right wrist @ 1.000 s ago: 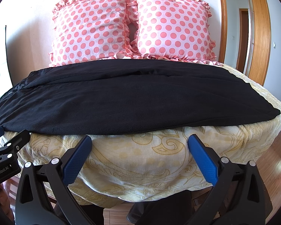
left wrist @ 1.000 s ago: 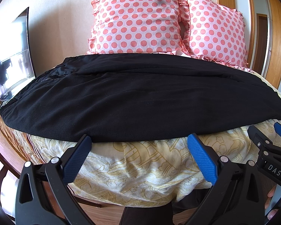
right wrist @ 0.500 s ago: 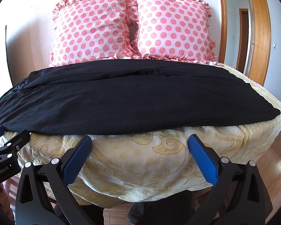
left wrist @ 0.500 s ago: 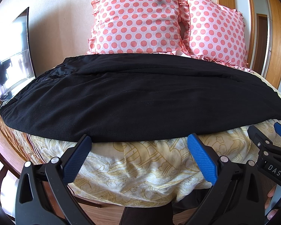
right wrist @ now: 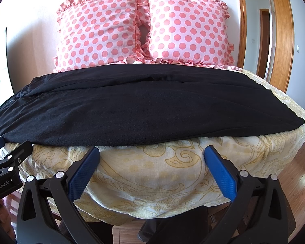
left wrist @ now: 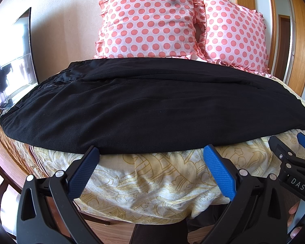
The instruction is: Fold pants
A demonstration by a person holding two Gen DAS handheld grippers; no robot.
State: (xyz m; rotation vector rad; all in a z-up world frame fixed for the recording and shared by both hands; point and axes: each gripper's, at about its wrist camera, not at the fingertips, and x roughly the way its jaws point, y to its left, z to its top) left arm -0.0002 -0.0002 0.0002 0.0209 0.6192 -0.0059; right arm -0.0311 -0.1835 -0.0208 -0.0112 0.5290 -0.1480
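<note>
Pants [left wrist: 152, 109] right end cut off | left claw [left wrist: 152, 156] spread | right claw [right wrist: 152, 154] spread

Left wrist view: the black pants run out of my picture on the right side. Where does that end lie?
Observer: In the right wrist view the pants narrow to a tip that lies flat on the bed cover, short of the bed's right edge.
Operator: I see only a part of the right gripper. Is it open?
Observer: Yes. The right gripper is open, with nothing between its fingers, and points at the near edge of the pants.
</note>
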